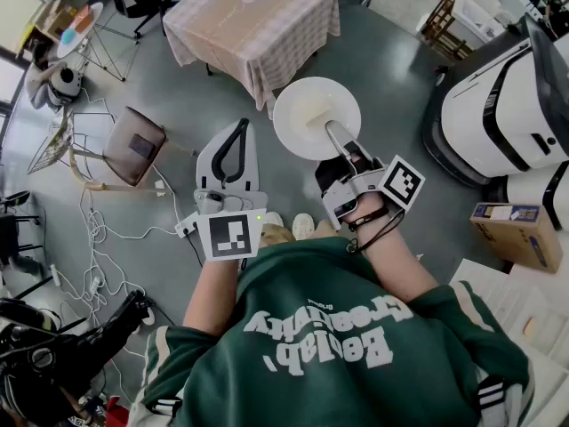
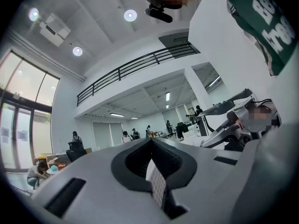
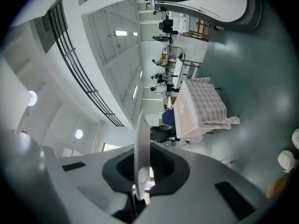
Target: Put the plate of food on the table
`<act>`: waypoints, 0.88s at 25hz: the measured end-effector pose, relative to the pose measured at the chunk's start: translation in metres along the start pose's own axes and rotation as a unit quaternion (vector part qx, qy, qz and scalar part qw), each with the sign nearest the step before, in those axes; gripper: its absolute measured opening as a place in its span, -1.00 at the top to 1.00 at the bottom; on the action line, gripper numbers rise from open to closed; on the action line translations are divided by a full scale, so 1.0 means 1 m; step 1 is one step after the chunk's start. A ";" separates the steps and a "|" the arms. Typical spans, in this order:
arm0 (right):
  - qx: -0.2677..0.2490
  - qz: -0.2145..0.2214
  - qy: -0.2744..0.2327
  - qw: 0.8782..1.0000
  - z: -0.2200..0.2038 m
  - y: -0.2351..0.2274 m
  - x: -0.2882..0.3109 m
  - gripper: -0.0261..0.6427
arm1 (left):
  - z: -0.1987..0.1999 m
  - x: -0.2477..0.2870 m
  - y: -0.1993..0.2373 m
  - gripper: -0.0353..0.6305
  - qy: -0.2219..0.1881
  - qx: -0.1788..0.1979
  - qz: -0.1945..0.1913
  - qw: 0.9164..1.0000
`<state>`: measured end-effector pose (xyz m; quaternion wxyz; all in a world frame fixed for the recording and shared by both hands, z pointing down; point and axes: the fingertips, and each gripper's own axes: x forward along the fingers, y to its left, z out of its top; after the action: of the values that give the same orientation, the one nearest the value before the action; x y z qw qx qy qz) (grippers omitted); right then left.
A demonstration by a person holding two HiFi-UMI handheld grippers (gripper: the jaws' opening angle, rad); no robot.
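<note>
At the right tongs (image 1: pixel 336 140): jaws closed on the near rim of the white plate (image 1: pixel 307 114); their own view shows the rim edge-on, pinched between the jaws.
Plate: held in the air ahead of the right tongs, face up, over the grey floor (image 1: pixel 400 69); I cannot tell whether food lies on it.
Left tongs (image 1: pixel 238 127): jaws together with nothing between them, just beside the plate's left edge and not touching it.
Ahead of both tongs: surface (image 1: pixel 253 16) under a checked cloth; its hanging near corner sits close to the plate's far-left edge in the head view, while the right tongs' view shows open floor before it.
Right of the right tongs: white machine (image 1: pixel 502 105), apart from the plate with bare floor between; cardboard box (image 1: pixel 516 234) nearer the person.
Left of the left tongs: brown chair (image 1: pixel 133 145) and loose cables (image 1: pixel 107 238) on the floor, well apart from the plate.
</note>
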<state>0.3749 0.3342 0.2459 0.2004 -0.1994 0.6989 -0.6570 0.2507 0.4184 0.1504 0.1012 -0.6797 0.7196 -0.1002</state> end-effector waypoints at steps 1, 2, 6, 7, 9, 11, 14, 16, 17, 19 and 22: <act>-0.002 0.000 0.001 1.000 0.000 0.000 0.000 0.85 | -0.001 0.000 -0.001 0.87 0.000 -0.002 0.000 1.000; -0.004 0.000 0.001 1.000 0.000 0.000 0.000 0.85 | -0.001 0.001 -0.001 0.87 0.000 -0.004 0.001 1.000; -0.011 0.003 -0.001 1.000 0.001 -0.002 0.000 0.85 | -0.002 0.002 -0.001 0.87 -0.001 0.000 -0.001 1.000; -0.012 0.003 -0.002 1.000 0.002 -0.002 0.000 0.85 | -0.002 0.002 -0.001 0.87 -0.002 0.001 -0.002 1.000; -0.013 0.004 -0.001 1.000 0.002 -0.001 -0.001 0.85 | 0.000 0.003 -0.002 0.87 -0.004 -0.001 -0.002 1.000; -0.014 0.004 0.001 1.000 0.001 0.001 0.000 0.85 | 0.001 0.003 -0.003 0.87 -0.003 -0.005 -0.001 1.000; -0.016 0.003 0.006 1.000 0.001 0.003 -0.001 0.85 | 0.004 0.003 -0.005 0.87 -0.005 -0.008 -0.002 1.000; -0.017 0.003 0.007 1.000 0.002 0.003 -0.002 0.85 | 0.008 0.004 -0.008 0.87 -0.008 -0.005 -0.004 1.000; -0.017 0.003 0.007 1.000 0.002 0.003 -0.003 0.85 | 0.009 0.003 -0.010 0.87 -0.009 -0.004 -0.004 1.000; -0.016 0.004 0.007 1.000 0.004 0.002 -0.003 0.85 | 0.009 0.003 -0.011 0.87 -0.008 -0.003 -0.004 1.000; -0.015 0.005 0.007 1.000 0.005 0.001 -0.004 0.85 | 0.008 0.002 -0.011 0.87 -0.007 -0.009 -0.001 1.000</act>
<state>0.3808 0.3326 0.2443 0.1960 -0.1940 0.7113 -0.6466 0.2632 0.4153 0.1459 0.0995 -0.6821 0.7189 -0.0892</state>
